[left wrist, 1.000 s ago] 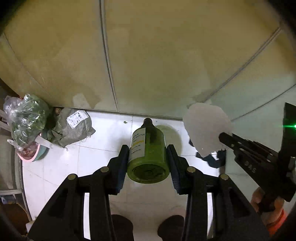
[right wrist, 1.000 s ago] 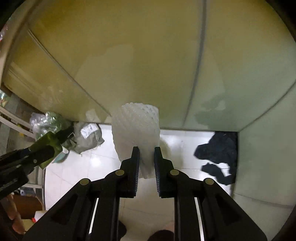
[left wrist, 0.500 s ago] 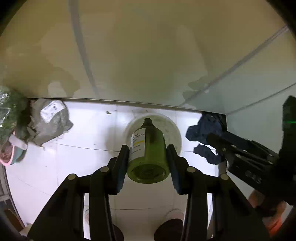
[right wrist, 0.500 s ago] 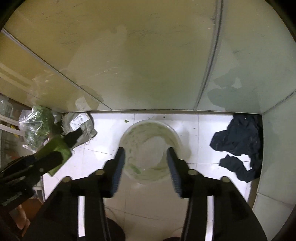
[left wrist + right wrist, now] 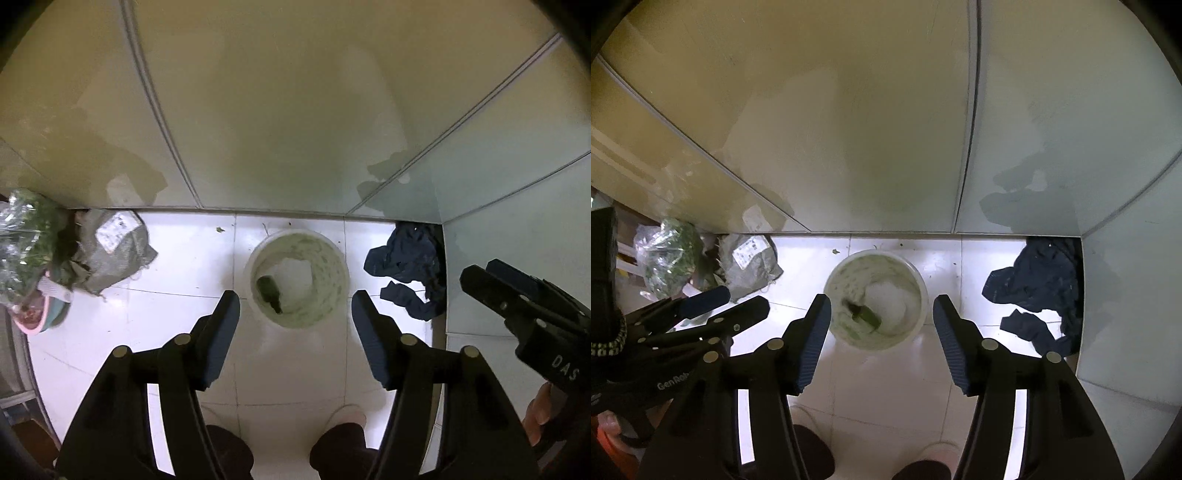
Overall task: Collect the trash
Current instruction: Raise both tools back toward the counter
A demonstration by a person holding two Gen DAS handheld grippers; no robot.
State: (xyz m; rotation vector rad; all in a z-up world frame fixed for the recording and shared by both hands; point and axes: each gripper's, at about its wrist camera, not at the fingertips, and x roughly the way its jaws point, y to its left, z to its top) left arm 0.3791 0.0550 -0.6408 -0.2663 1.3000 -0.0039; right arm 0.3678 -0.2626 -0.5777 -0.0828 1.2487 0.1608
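White round bucket (image 5: pixel 341 273) standing upright on the tiled floor by the wall, green-smeared inside, dark green bottle (image 5: pixel 269 291) lying tilted within, white foam net (image 5: pixel 892 299) beside it

Dim, yellow-green cast in both views. Brightest zone: glossy white tiled floor (image 5: pixel 177 302) around round white plastic bucket (image 5: pixel 334 254), glare patch just right of bucket (image 5: pixel 925 291) in right wrist view. Glossy pale wall panels (image 5: pixel 849 129) behind bucket carry soft shadows and murky reflections. Heavy fisheye bending: panel seams curve, corners vignetted black. Bucket contents soft, smeared. Dark crumpled cloth (image 5: pixel 1041 284) right of bucket lacks detail.
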